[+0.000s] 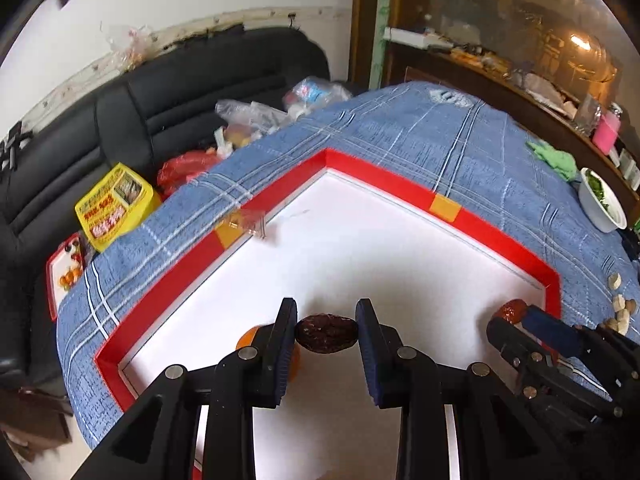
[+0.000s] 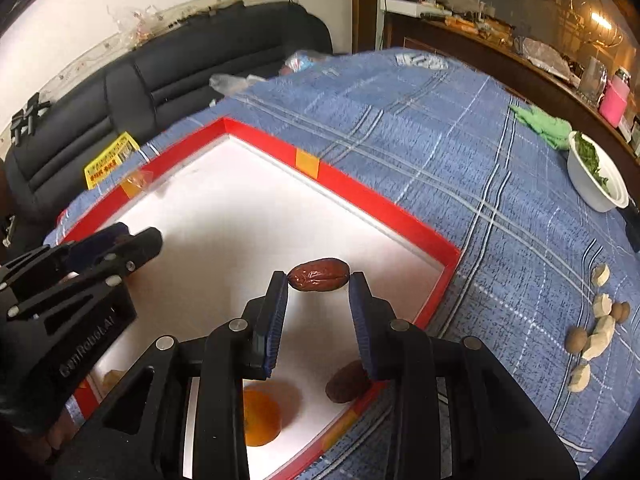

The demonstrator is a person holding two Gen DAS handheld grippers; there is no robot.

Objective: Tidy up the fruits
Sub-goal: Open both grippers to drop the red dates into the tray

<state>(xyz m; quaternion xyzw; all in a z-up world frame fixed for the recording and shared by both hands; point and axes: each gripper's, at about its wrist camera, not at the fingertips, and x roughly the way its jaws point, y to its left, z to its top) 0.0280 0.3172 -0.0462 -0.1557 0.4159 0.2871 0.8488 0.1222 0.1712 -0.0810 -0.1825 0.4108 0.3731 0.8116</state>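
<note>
Dark wrinkled date [image 1: 326, 333] gripped end to end in left gripper [image 1: 326, 334], above white board [image 1: 360, 248]; glossy red date [image 2: 319, 275] clenched same way in right gripper [image 2: 318, 280]. Both look light, soft-skinned, easy to dent; long-axis hold seems prone to slip, so gentle squeeze. Orange fruit [image 2: 260, 420], third date [image 2: 346, 387] lie on board; blue checked cloth [image 2: 440, 140] on worktop beyond

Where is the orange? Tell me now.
In the right wrist view the orange lies on the white tray near its close edge, low in the picture beneath the right gripper, just left of a loose dark date.
</note>
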